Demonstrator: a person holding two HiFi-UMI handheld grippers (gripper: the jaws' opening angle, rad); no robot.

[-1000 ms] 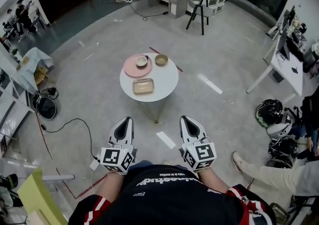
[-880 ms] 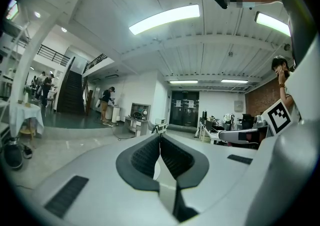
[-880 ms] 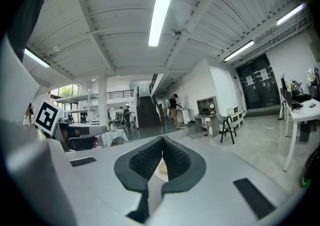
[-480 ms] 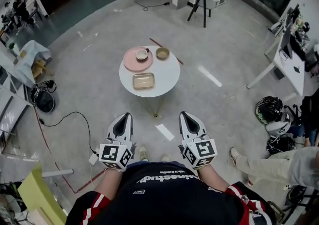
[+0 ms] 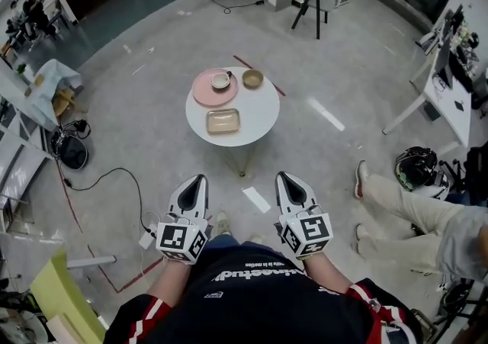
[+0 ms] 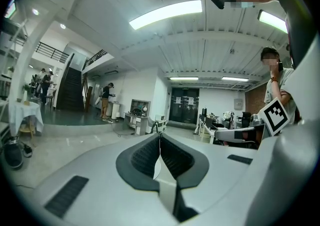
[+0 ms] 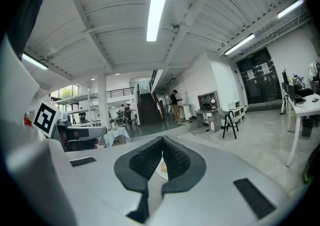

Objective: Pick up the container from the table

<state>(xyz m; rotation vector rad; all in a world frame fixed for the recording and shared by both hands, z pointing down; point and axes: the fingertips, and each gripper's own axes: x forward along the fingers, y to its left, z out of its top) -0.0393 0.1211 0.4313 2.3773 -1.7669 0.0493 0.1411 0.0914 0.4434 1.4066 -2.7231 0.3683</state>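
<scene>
Left tool and right tool pressed together, container on table, pink plate beyond

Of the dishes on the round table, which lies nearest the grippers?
The rectangular tan container; the pink plate and round bowl sit farther back.

Tan container on the round white table.
It is a shallow, rectangular dish with rounded corners, open at the top, pale beige inside with a slightly darker rim. It lies flat and right way up on the half of the table nearer the person, close to that edge and a little left of the table's middle. Its long sides run roughly across. It looks empty, though it is too small to be sure.
</scene>
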